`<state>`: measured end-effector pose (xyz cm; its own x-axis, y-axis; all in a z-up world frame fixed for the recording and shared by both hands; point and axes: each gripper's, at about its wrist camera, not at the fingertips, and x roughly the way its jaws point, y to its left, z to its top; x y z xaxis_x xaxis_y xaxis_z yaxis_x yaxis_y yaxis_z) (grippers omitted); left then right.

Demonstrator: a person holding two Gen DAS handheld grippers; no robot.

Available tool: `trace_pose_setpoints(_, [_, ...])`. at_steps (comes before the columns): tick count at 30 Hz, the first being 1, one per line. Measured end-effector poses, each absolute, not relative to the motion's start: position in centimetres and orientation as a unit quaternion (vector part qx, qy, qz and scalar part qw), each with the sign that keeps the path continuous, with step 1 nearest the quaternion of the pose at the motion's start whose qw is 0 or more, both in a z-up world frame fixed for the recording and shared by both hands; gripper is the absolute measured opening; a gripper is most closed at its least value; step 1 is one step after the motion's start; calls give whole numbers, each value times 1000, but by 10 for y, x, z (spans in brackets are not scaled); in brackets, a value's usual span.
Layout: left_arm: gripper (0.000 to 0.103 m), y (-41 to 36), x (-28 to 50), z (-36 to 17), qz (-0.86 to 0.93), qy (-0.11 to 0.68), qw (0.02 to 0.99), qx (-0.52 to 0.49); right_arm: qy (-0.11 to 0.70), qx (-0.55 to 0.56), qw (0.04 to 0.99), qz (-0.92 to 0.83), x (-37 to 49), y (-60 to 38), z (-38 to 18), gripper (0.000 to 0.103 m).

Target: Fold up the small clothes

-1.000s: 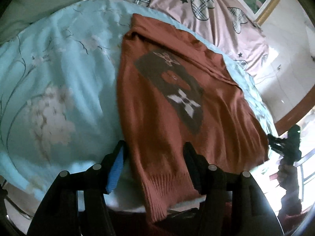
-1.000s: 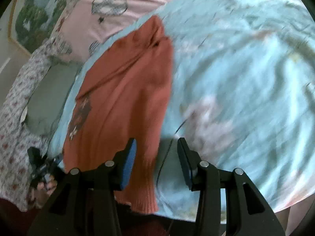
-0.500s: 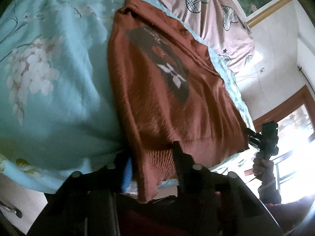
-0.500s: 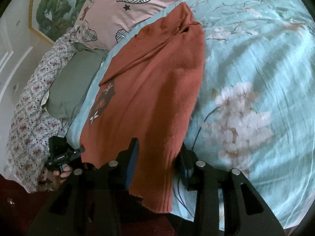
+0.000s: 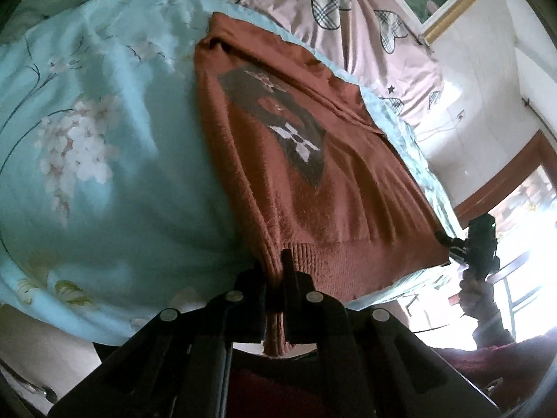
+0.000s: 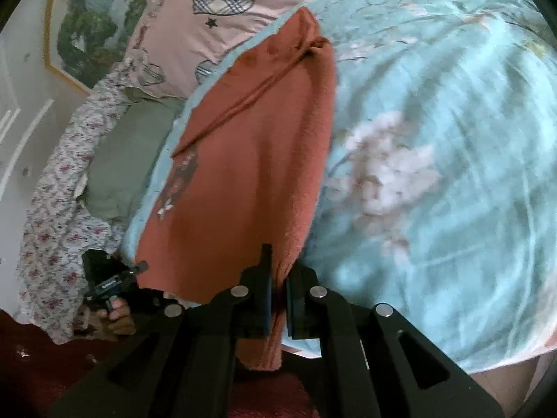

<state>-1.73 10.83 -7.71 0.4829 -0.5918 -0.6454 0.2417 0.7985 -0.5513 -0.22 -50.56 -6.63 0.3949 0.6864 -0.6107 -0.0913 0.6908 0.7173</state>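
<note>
Left wrist view showed both the left gripper (image 5: pixel 275 271) and right gripper (image 6: pixel 276 278) clamped on the sweater's (image 5: pixel 313 160) hem at 6 o'clock; folding barely begun.

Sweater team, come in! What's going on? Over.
Left gripper shut on sweater hem. Right gripper shut on the other hem corner. Sweater flat on bed. Nothing in the way.

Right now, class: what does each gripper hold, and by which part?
Both hold the rust sweater: left gripper and right gripper each pinch a bottom hem corner.
</note>
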Motion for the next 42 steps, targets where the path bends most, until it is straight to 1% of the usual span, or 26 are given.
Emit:
trace_pose_setpoints(1, [4, 108, -16, -76, -252, 443, 838, -197, 491, 305, 776, 251, -2, -505, -67, 10])
trace_pose_setpoints(5, [5, 108, -11, -79, -249, 450, 835, -197, 494, 319, 766, 262, -6, -504, -72, 14])
trace_pose_setpoints(7, [7, 108, -8, -86, -248, 462, 825, -213, 492, 326, 763, 265, -8, -505, -74, 14])
trace_pose_setpoints(8, [11, 108, -4, -92, -245, 474, 817, -222, 490, 332, 760, 268, -9, -505, -75, 14])
trace_pose_setpoints(10, [12, 107, 1, -100, -244, 484, 808, -231, 486, 337, 759, 271, -11, -506, -77, 13])
trace_pose_setpoints(11, [12, 106, 2, -100, -247, 483, 807, -233, 485, 335, 761, 272, -11, -506, -76, 9])
trace_pose_setpoints(12, [11, 106, 2, -99, -250, 480, 808, -231, 483, 330, 764, 272, -12, -505, -74, 8])
trace_pose_setpoints(13, [5, 104, 2, -97, -250, 476, 813, -223, 483, 326, 766, 273, -12, -503, -73, 8])
trace_pose_setpoints(16, [4, 102, -5, -87, -250, 460, 829, -195, 467, 340, 765, 284, -16, -506, -67, 7])
trace_pose_setpoints(18, [4, 105, -8, -78, -252, 448, 833, -203, 447, 359, 765, 292, -17, -511, -62, 7])
trace_pose_setpoints(20, [4, 111, -9, -58, -263, 419, 840, -225, 430, 369, 768, 298, -14, -512, -52, 7])
trace_pose_setpoints(24, [4, 113, -3, -19, -276, 370, 859, -223, 392, 371, 779, 318, 1, -508, -22, 7])
trace_pose_setpoints(28, [4, 113, 19, 17, -282, 317, 879, -216, 353, 368, 800, 315, 29, -508, 6, 7])
trace_pose_setpoints(31, [4, 113, 43, 32, -279, 291, 887, -225, 330, 374, 812, 303, 68, -510, 22, 7])
trace_pose_setpoints(34, [4, 109, 79, 46, -273, 262, 893, -243, 327, 374, 821, 281, 109, -510, 28, 7])
trace_pose_setpoints(37, [4, 102, 114, 56, -270, 245, 900, -239, 333, 368, 830, 255, 164, -507, 31, 7])
trace_pose_setpoints(42, [4, 95, 180, 59, -237, 251, 911, -225, 352, 349, 839, 225, 240, -497, 24, 7])
